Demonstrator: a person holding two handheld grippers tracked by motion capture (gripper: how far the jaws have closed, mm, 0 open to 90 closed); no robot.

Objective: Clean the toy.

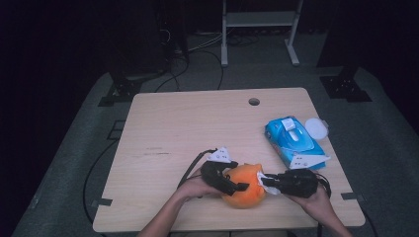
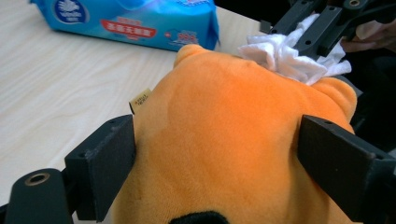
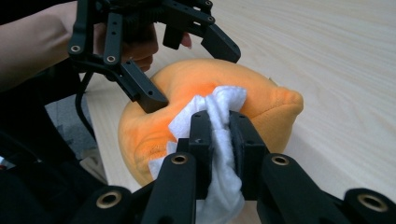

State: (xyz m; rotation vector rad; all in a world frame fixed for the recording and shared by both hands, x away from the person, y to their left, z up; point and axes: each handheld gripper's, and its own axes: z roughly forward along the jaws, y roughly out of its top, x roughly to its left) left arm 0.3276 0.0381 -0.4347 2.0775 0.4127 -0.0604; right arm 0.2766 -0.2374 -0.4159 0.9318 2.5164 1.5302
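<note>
An orange plush toy (image 1: 244,190) lies near the table's front edge, between my two grippers. My left gripper (image 2: 217,149) stands open astride the plush (image 2: 224,116), one black pad beside each flank; I cannot tell whether the pads touch the fabric. From the right gripper view, the left gripper (image 3: 187,70) reaches over the toy (image 3: 266,100) with its jaws spread. My right gripper (image 3: 219,121) is shut on a crumpled white wipe (image 3: 219,100), and the wipe's free end rests on top of the plush. The wipe (image 2: 285,58) lies between the toy's two ears.
A blue pack of wet wipes (image 1: 291,140) lies at the table's right side, with a round white lid (image 1: 316,128) beside it. The wooden table (image 1: 197,128) has a cable hole (image 1: 254,101) near its far edge. A white frame stands on the floor beyond.
</note>
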